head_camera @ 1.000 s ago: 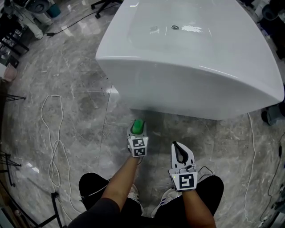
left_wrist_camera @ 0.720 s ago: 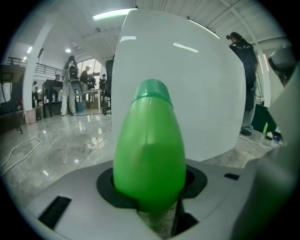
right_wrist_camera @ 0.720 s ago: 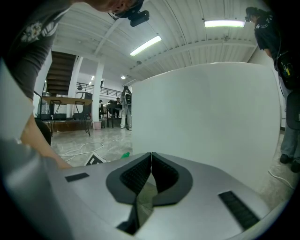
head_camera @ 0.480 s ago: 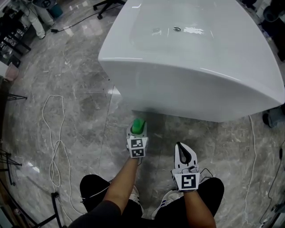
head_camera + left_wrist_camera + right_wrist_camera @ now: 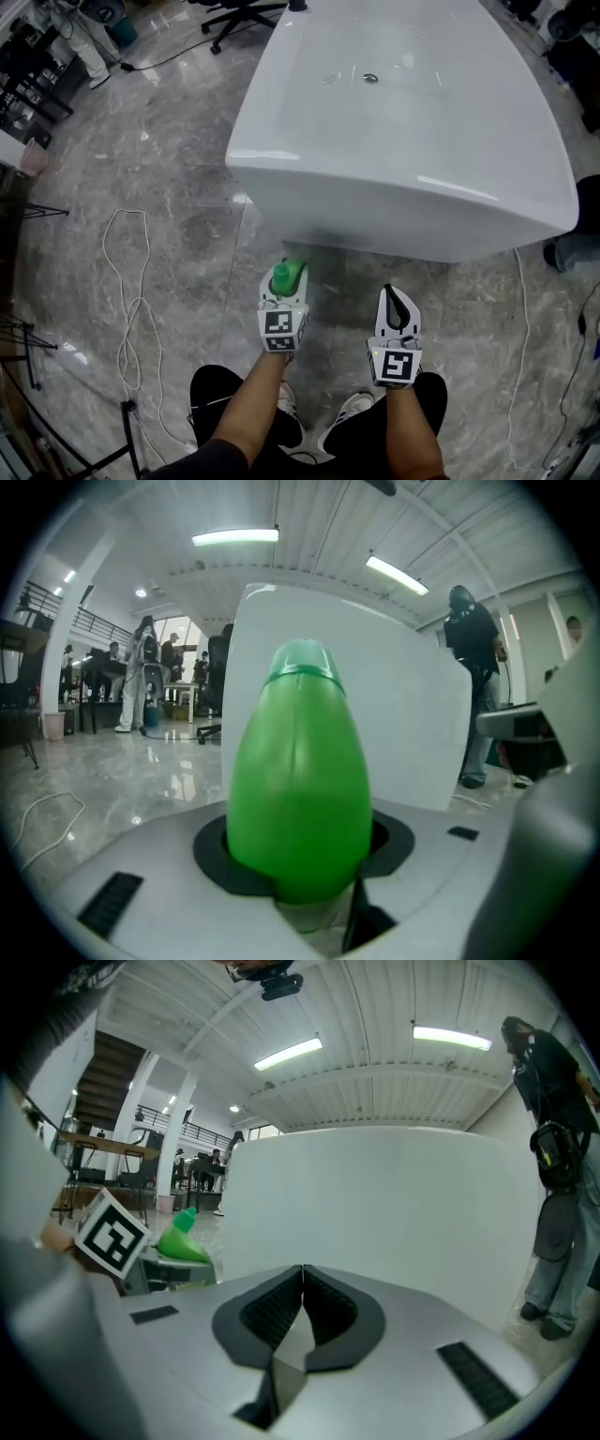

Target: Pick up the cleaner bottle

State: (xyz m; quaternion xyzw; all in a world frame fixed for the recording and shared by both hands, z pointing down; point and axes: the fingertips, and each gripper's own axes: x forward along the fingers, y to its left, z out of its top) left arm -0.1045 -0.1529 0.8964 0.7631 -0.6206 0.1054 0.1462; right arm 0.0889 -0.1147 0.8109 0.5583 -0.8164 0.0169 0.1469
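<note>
Showing the left gripper (image 5: 287,281) clamped on the green cleaner bottle (image 5: 298,780); the right gripper (image 5: 397,298) has jaws pressed together, empty.

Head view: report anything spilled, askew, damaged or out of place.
Nothing spilled or broken. The green cleaner bottle is gripped, cap on, in the left gripper; the right gripper is shut and empty. Only a loose white cable sprawls in loops across the floor at left.

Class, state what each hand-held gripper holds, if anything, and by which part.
The left hand-held gripper grips the green cleaner bottle around its wide body, below the cap. The right hand-held gripper holds nothing; its jaws are together.
</note>
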